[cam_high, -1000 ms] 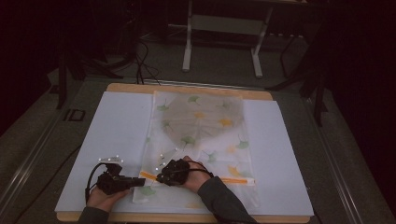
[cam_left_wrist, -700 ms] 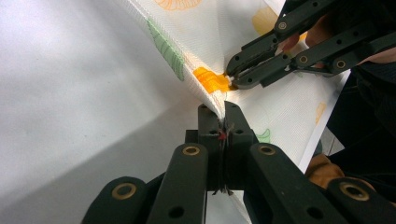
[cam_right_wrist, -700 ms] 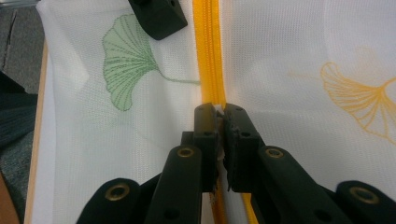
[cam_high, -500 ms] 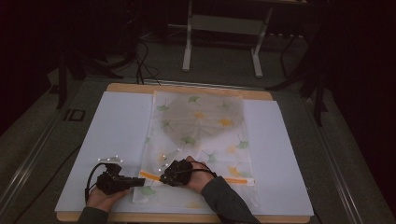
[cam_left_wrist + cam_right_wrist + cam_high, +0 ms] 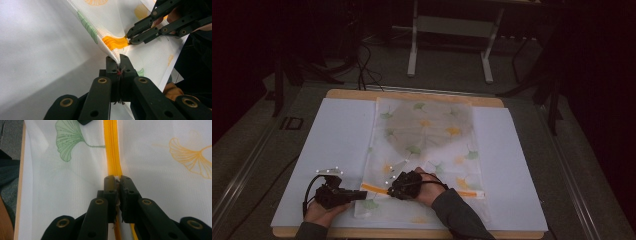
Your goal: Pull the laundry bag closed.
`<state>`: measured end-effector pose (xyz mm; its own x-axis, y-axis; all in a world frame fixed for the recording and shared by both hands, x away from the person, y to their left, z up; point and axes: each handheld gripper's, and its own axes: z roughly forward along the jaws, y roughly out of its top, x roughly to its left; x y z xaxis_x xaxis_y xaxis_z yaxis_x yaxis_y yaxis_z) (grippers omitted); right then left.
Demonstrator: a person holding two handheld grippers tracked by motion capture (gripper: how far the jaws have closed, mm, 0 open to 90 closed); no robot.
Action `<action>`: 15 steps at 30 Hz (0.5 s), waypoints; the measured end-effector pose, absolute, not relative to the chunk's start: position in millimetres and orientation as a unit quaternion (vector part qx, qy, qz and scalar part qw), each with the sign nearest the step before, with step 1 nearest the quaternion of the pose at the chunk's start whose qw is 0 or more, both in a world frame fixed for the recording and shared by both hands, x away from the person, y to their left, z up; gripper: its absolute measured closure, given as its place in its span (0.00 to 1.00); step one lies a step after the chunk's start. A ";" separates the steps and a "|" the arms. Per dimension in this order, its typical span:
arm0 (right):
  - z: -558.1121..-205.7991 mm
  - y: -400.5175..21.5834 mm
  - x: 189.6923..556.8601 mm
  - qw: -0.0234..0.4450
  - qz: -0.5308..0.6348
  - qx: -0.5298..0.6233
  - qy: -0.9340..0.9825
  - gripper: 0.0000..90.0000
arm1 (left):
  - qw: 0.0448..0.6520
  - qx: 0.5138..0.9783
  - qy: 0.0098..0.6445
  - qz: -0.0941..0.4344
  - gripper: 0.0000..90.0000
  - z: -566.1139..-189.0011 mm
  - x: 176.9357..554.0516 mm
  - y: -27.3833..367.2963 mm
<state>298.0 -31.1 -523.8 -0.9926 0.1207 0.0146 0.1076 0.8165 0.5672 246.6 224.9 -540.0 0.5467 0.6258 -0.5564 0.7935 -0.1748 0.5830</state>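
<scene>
**Both tongs clamped on the leaf-print bag**

You had no brand, label or lettering to read anywhere; the only print in view was the pattern of green and yellow fan-shaped leaves on the sheer white bag (image 5: 427, 145).

Your left tongs (image 5: 120, 60) were pressed together on the bag's edge, the fabric pulled up into a fold that ran away from their tips. Just beyond those tips, a little to the right in the left gripper view, sat the end of the orange zipper (image 5: 115, 42). Your right tongs (image 5: 128, 38) came in from the upper right of that view and pinched the zipper at that end. In the right gripper view your right tongs (image 5: 118, 178) were closed on the zipper (image 5: 113, 145), which ran straight ahead from their tips, with a green leaf to its left and a yellow one to its right.

From above, your left tongs (image 5: 362, 195) and right tongs (image 5: 391, 189) lay close together, pointing towards each other at the near left corner of the bag. The bag spread away from them over the white sheet (image 5: 337, 135) on the table (image 5: 357, 93), and the zipper band (image 5: 374, 188) ran off to the right behind your right hand (image 5: 427, 185).

Against the pictures of a second and half a second before, nothing had visibly changed: both hands, both grips and the bag lay as they had.
</scene>
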 end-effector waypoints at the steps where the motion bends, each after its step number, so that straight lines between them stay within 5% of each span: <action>1: -523.7 -31.7 298.0 0.012 0.296 0.060 0.953 0.94 | 0.442 0.760 0.466 -0.095 0.98 -540.0 246.5 225.0; 15: -522.5 -41.5 299.1 0.015 0.287 0.059 0.956 0.94 | 0.444 0.759 0.466 -0.096 0.98 -540.0 246.4 225.7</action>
